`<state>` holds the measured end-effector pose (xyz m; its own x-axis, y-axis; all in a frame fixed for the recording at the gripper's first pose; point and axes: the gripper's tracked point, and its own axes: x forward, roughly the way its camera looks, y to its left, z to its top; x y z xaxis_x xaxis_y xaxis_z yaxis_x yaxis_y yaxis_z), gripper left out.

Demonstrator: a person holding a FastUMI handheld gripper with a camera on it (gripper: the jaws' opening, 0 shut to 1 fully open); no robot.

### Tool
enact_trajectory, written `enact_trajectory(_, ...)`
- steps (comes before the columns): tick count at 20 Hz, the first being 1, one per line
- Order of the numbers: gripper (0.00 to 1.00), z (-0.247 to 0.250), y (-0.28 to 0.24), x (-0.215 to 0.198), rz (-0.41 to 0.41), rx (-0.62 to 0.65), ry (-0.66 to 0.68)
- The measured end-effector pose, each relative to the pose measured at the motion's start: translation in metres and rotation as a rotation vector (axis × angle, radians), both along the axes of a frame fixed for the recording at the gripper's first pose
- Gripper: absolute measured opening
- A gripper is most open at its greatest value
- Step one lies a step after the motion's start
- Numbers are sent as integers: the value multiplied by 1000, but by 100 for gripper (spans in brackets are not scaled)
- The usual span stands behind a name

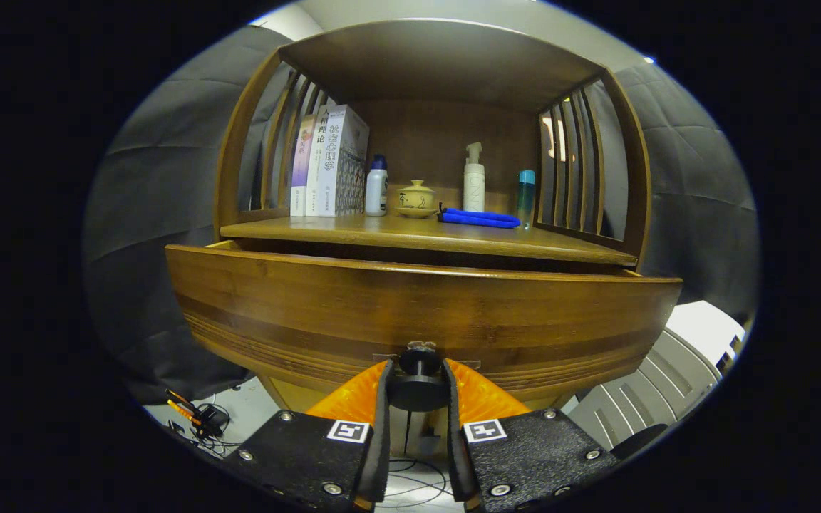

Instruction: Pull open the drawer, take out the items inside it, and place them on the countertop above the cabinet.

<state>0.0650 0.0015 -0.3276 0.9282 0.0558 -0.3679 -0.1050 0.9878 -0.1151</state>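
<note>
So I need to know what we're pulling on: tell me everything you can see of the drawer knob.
The drawer knob is a small dark, round knob on a short stem, fixed low at the middle of the wooden drawer front. It sits between the gripper fingers, whose black pads press it from both sides. The drawer is pulled partly out.

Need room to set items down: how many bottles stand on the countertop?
3: white bottle beside the books, pump bottle and teal bottle behind the blue pouch. Tongs grip the drawer knob.
</note>
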Motion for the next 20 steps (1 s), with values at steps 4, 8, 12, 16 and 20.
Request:
enact_trajectory(4, 34, 5, -2, -20, -21, 38, -4)
enact_trajectory(8, 34, 9, -3, -40, -22, 12, -7)
enact_trajectory(12, 34, 8, -3, -62, -8, 18, -24)
enact_trajectory(16, 34, 8, -3, -84, 1, 4, -33)
enact_trajectory(20, 34, 6, -1, -96, 8, 7, -35)
